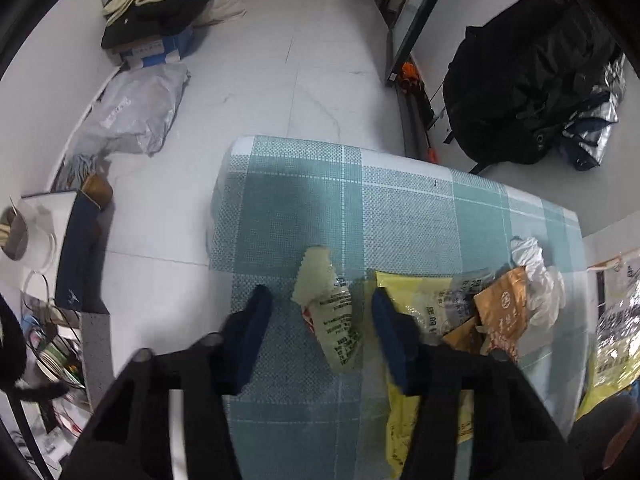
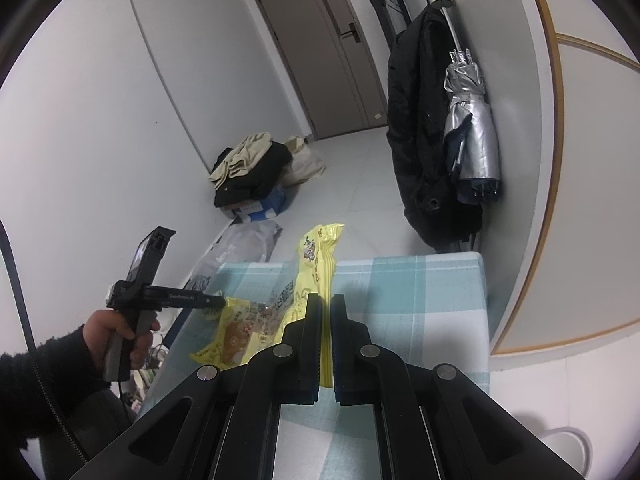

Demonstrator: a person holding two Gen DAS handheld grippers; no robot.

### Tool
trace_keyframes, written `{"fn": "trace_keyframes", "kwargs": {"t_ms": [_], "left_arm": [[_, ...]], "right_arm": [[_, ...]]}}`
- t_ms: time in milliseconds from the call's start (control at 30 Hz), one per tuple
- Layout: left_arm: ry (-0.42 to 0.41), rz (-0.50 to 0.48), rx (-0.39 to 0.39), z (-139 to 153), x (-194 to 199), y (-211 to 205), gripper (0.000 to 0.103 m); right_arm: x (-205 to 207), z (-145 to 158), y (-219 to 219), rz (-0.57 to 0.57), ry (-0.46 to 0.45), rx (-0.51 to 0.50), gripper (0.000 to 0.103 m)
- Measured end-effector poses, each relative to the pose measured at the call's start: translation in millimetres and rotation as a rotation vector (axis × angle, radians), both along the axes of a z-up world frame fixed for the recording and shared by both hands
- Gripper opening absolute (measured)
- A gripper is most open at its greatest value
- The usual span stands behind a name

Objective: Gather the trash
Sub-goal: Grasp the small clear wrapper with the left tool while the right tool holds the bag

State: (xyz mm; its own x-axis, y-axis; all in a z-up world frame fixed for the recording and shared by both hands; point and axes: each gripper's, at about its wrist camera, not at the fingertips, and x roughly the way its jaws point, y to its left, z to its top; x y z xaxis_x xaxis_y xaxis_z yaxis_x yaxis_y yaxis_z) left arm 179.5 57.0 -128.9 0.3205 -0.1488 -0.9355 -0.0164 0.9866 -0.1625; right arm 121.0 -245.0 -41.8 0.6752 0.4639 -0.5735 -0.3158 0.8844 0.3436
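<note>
- Trash lies scattered on a table covered with a teal-and-white checked cloth (image 1: 400,208): a small pale wrapper (image 1: 328,300) with printed text, a large yellow snack bag (image 2: 316,264), a brown packet (image 1: 506,308) and a crumpled white plastic bag (image 1: 540,276).
- Left gripper (image 1: 320,304) points steeply down at the table, its blue fingers on either side of the small pale wrapper; the jaws are partly apart and the pads are not pressing on it.
- Right gripper (image 2: 326,316) is clenched on the yellow snack bag, the thin plastic pinched between its closed fingers; the bag's far end stands up above the tabletop.
- In the right wrist view, a person's hand (image 2: 116,340) in a dark sleeve grips the left gripper's handle at the table's left edge.
- A black backpack (image 2: 424,140) and a folded silver umbrella (image 2: 472,136) hang on the wall beyond the table.
- Clothes (image 2: 252,168) are piled on a box on the floor.
</note>
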Motion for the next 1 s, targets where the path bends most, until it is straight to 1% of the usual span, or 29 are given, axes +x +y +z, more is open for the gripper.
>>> {"fn": "trace_keyframes", "kwargs": {"t_ms": [33,67,100,233,300,400,433,533,667,867,1000], "left_arm": [[-0.002,-0.005,0.008,0,0,0,0.030],[-0.003,-0.013,0.008,-1,0,-1,0.022],[-0.001,-0.023,0.001,-1,0,-1,0.021],[-0.013,-0.057,0.050,0,0,-9,0.021],[-0.014,-0.064,0.060,0,-2,-10,0.020],[-0.006,-0.052,0.043,-1,-3,-7,0.019],[-0.006,-0.051,0.038,0,-4,-6,0.017],[-0.003,-0.059,0.046,1,-6,-8,0.016],[-0.001,-0.047,0.021,2,-10,-8,0.015],[-0.044,-0.055,0.025,16,-21,-10,0.015],[-0.084,-0.047,0.009,32,-32,-8,0.015]], "right_arm": [[0,0,1,0.000,0.000,0.001,0.004],[0,0,1,0.000,0.001,0.002,0.004],[0,0,1,0.001,0.001,0.003,0.004],[1,0,2,0.003,0.003,0.001,0.004],[2,0,3,0.005,0.003,-0.003,0.004],[1,1,4,0.007,-0.002,-0.008,0.004],[1,1,4,0.007,-0.003,-0.008,0.004],[0,0,4,0.005,-0.005,-0.014,0.004],[2,-2,4,-0.001,0.001,-0.020,0.004],[-3,-2,5,-0.004,-0.003,-0.019,0.004],[-7,-1,7,0.000,-0.009,-0.022,0.004]]}}
